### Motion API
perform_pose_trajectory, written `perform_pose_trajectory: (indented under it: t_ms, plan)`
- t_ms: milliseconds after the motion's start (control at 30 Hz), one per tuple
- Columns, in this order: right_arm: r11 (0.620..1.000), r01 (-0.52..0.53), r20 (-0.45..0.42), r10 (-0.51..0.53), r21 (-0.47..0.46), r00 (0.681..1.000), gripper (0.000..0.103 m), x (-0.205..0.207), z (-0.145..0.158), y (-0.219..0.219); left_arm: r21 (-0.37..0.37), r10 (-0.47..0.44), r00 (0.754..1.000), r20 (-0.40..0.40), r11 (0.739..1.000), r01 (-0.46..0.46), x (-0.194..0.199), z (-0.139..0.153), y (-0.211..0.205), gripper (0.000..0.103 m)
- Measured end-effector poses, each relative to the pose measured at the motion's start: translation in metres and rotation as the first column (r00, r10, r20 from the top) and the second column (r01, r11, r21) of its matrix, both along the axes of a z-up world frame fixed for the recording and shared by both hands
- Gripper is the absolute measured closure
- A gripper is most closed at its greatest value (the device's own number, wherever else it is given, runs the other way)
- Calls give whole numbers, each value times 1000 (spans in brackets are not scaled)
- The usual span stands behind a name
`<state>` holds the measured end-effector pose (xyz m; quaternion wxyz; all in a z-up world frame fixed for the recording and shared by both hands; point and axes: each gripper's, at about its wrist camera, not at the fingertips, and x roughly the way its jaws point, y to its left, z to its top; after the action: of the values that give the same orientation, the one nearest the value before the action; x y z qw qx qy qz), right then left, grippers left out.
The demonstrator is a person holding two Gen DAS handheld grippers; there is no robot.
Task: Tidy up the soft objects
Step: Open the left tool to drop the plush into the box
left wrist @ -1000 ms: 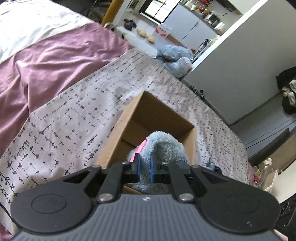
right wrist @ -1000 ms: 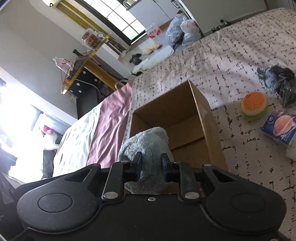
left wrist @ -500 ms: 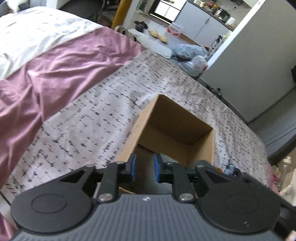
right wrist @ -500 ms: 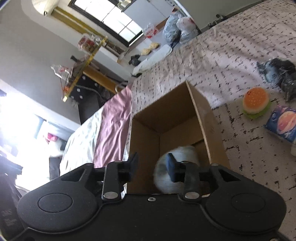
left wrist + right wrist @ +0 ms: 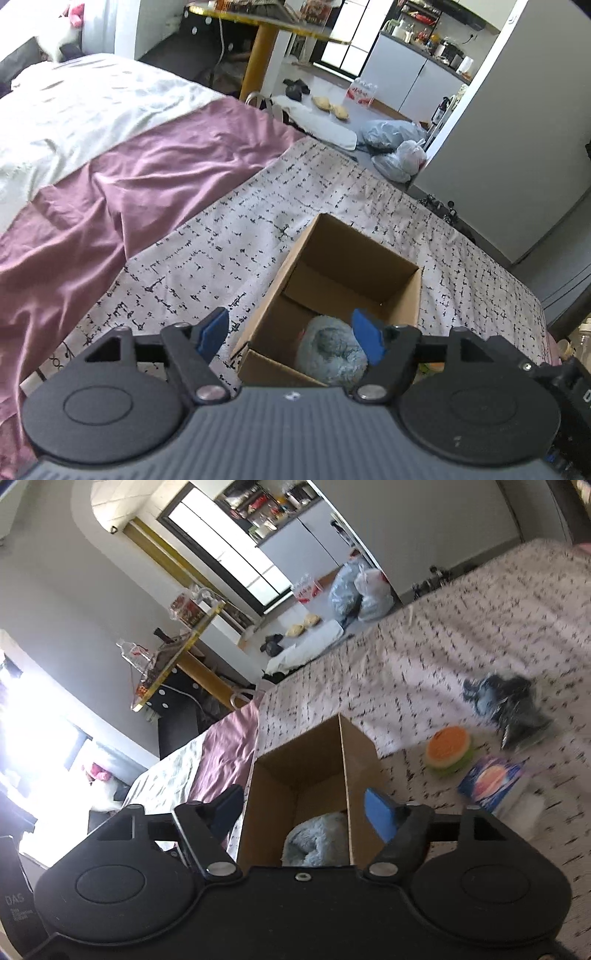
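A pale blue plush toy lies inside an open cardboard box on the patterned bedspread; it also shows in the right wrist view inside the box. My left gripper is open and empty above the box's near end. My right gripper is open and empty above the box. A burger-shaped soft toy, a blue packet and a dark grey soft thing lie on the bedspread to the right of the box.
A purple sheet and white cover lie left of the patterned bedspread. Beyond the bed are plastic bags, a yellow-legged table and a grey wall.
Both grippers let go of the blue plush toy, which dropped into the box. Both opened wide and drew back and up from the box.
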<state>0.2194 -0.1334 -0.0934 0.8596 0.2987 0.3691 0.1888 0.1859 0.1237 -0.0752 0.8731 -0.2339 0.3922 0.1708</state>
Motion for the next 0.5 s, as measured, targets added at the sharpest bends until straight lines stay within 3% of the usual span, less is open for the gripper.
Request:
perform_pose_trajectory:
  t_ms: [133,267,400,500]
  plan:
    - [999,-12,46,14,-38,999,17,-9,7,-13,32,-30,999,23,999,29,-9,13,-12,29]
    - [996,-29,89,36,-80,995,9,-18,14,-25,53,-66,997,26,997,64,-16,21,-26,19]
    - [990,-72,124,87,-122,988,0,-25,20,-35,12,-105,995,-5,994,105,-19,22,-37,15]
    - [987,-80,134,99,-140,986,0,-29,23,-45,31,-112,994,-6,993,112,-24,23,-47,10]
